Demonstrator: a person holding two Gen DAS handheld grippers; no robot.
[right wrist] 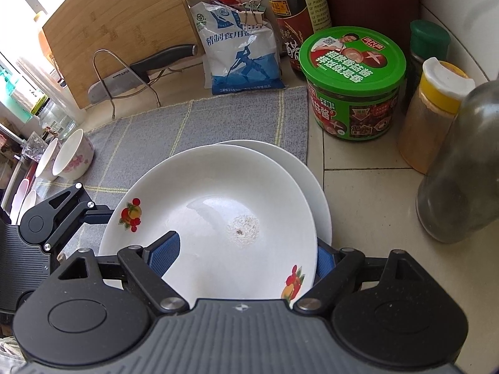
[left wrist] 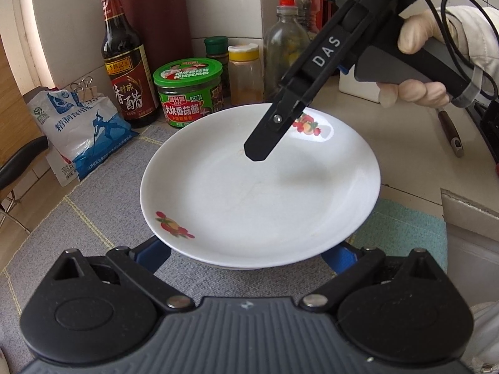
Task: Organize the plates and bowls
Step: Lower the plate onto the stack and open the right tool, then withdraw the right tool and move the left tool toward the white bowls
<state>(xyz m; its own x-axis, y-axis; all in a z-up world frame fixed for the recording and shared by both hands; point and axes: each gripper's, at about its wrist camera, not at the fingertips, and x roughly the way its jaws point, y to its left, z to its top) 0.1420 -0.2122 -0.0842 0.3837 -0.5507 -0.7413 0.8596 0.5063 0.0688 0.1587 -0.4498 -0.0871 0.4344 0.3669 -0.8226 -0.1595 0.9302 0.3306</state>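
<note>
Fruit-patterned plate [right wrist: 218,212] atop plain plate [right wrist: 312,180]

"das" on right gripper [left wrist: 262,148], "1913" on jar [left wrist: 190,95]

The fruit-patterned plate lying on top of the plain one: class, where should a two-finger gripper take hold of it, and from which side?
Grip the fruit-patterned plate by its thin raised rim, one finger above and one below. Come from the near, mat side: the jar and bottles crowd the far side, and there the plain plate juts out beneath.
</note>
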